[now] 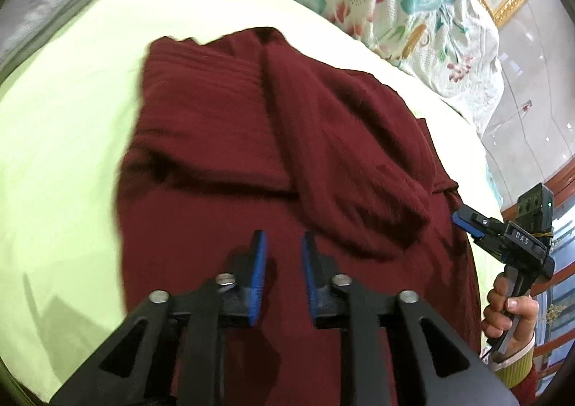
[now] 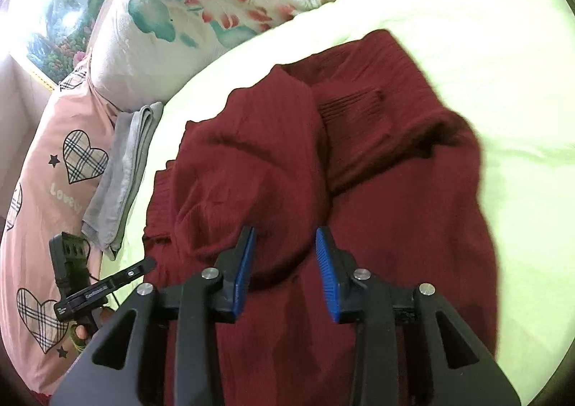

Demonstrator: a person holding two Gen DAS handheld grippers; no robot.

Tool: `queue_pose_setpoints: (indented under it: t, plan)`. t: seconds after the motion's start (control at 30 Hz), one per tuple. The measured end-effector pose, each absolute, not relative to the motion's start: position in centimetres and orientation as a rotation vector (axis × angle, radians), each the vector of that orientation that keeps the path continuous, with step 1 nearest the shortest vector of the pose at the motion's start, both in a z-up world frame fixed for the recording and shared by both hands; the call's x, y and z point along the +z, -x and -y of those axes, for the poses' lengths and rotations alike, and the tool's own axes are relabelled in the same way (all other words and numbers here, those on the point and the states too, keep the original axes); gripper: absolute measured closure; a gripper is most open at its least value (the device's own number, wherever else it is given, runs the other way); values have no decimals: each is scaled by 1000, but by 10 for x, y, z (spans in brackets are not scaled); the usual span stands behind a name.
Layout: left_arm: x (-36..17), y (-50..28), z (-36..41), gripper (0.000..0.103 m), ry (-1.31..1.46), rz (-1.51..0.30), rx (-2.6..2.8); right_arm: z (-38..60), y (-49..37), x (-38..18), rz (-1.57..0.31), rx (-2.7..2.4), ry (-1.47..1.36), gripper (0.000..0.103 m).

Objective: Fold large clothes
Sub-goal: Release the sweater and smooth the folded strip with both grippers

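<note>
A dark red knitted sweater (image 1: pixel 215 136) lies on the pale green bed sheet (image 1: pixel 64 154), both sleeves laid in over its body. My left gripper (image 1: pixel 284 240) hovers over its near part, open, with nothing between the blue pads. In the right wrist view the sweater (image 2: pixel 395 226) fills the middle, and my right gripper (image 2: pixel 286 231) stands open above it, also empty. The right gripper (image 1: pixel 461 220), held by a hand (image 1: pixel 510 309), sits at the sweater's right edge in the left wrist view. The left gripper (image 2: pixel 147 265) shows at the sweater's left edge.
A folded grey cloth (image 2: pixel 118 183) lies on the sheet (image 2: pixel 503 82) beside the sweater, also seen as the grey cloth (image 1: pixel 54 3). A floral quilt (image 1: pixel 395 3) is heaped at the bed's far side. A pink pillow with checked hearts (image 2: pixel 43 190) lies at the left.
</note>
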State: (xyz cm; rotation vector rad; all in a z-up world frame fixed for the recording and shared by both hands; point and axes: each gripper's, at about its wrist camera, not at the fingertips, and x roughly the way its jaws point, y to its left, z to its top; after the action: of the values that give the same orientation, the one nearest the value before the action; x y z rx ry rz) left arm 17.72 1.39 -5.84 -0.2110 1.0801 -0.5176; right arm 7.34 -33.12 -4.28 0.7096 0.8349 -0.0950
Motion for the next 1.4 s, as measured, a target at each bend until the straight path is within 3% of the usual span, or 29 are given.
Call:
queue_pose_setpoints:
  t: [0.23,0.33,0.53,0.73,0.9,1.03,1.1,1.17,1.23,1.27,1.3,1.33,1.4]
  plan:
    - [-59,-126,-64,67,216,-1081,-454,340,-17,-39,-828,-144,-711,66]
    - [-63,-109,-79,63,226,-1093,-439,345,6,-37,-822,-160,-700,54]
    - [-73,-82,-94,55,216,-1125,-435,367,50,-32,-805,-223,-682,53]
    - [-85,-56,-99,48,228,-1159,-458,367,73,-58,-907,-180,-709,53]
    - [-88,-35,-96,30,232,-1163,-524,358,74,-67,-889,-67,-746,53]
    - [-89,-27,-91,28,233,-1161,-570,352,72,-74,-891,16,-793,53]
    - [-90,-25,-92,28,259,-1166,-599,348,75,-75,-898,44,-801,58]
    - [-91,-23,-92,29,281,-1168,-628,342,80,-79,-932,75,-812,82]
    - [-91,-22,-88,37,269,-1162,-633,335,85,-84,-967,87,-805,98]
    - [-91,-20,-86,66,246,-1155,-622,332,89,-84,-966,93,-803,98]
    - [-91,-19,-83,102,219,-1159,-616,331,94,-82,-948,104,-812,98]
    - [-90,-19,-84,97,207,-1162,-616,331,100,-78,-926,111,-821,98]
    - [-85,-15,-87,99,197,-1130,-616,336,110,-68,-869,122,-843,99]
